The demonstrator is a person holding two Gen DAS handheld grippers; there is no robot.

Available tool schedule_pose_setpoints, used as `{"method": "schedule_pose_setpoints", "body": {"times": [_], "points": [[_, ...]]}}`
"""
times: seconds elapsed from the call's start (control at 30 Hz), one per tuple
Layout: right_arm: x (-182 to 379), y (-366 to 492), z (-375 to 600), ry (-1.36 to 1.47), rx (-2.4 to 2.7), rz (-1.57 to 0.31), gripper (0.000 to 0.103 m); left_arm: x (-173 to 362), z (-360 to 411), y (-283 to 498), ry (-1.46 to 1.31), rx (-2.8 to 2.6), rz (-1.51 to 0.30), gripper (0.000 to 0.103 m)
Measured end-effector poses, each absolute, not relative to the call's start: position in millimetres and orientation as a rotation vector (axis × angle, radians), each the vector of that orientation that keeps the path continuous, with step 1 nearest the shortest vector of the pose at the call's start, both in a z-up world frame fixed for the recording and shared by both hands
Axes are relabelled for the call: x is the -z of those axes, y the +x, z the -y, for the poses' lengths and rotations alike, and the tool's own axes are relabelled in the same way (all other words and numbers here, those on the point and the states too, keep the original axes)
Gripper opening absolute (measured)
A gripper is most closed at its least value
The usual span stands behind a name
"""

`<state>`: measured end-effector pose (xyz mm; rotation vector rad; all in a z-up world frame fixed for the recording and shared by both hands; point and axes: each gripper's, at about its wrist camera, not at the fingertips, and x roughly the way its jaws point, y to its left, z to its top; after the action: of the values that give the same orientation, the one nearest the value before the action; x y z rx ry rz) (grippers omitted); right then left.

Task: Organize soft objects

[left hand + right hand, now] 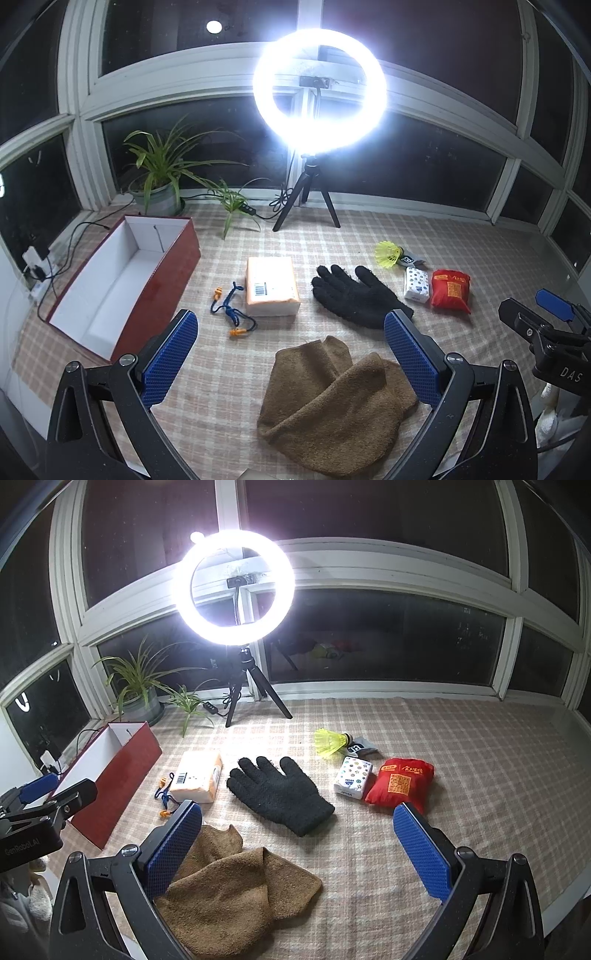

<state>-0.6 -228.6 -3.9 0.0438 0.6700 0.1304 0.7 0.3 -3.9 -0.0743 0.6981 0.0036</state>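
Both grippers hovered, jaws spread, holding nothing: left gripper (290,354), right gripper (297,843). Towel (332,406) lay crumpled on tabletop between left jaws; glove (354,295) just beyond; box (122,280) empty, far left. Likely best: descend over towel's thick fold, pinch deep, lift clear before swinging to box.

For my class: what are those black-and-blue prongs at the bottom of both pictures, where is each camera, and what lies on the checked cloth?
Each picture comes from a camera mounted on a hand-held gripper that a person carries. The prongs are its two blue-padded fingers. The left hand-held gripper and right hand-held gripper are both open, holding nothing. On the checked cloth lie a crumpled brown towel, a fuzzy black glove, a wrapped tissue pack, corded orange earplugs, a red pouch, a small patterned packet and a yellow shuttlecock. An open red box stands at left.
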Motion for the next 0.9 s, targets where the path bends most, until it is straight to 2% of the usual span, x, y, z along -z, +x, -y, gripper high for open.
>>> {"method": "schedule_pose_setpoints", "body": {"times": [0.9], "points": [[15.2,3.8,229.7,0.067,-0.175,-0.727,0.102,18.8,-11.7,-2.2,-0.102,-0.023,-0.745,0.101]]}}
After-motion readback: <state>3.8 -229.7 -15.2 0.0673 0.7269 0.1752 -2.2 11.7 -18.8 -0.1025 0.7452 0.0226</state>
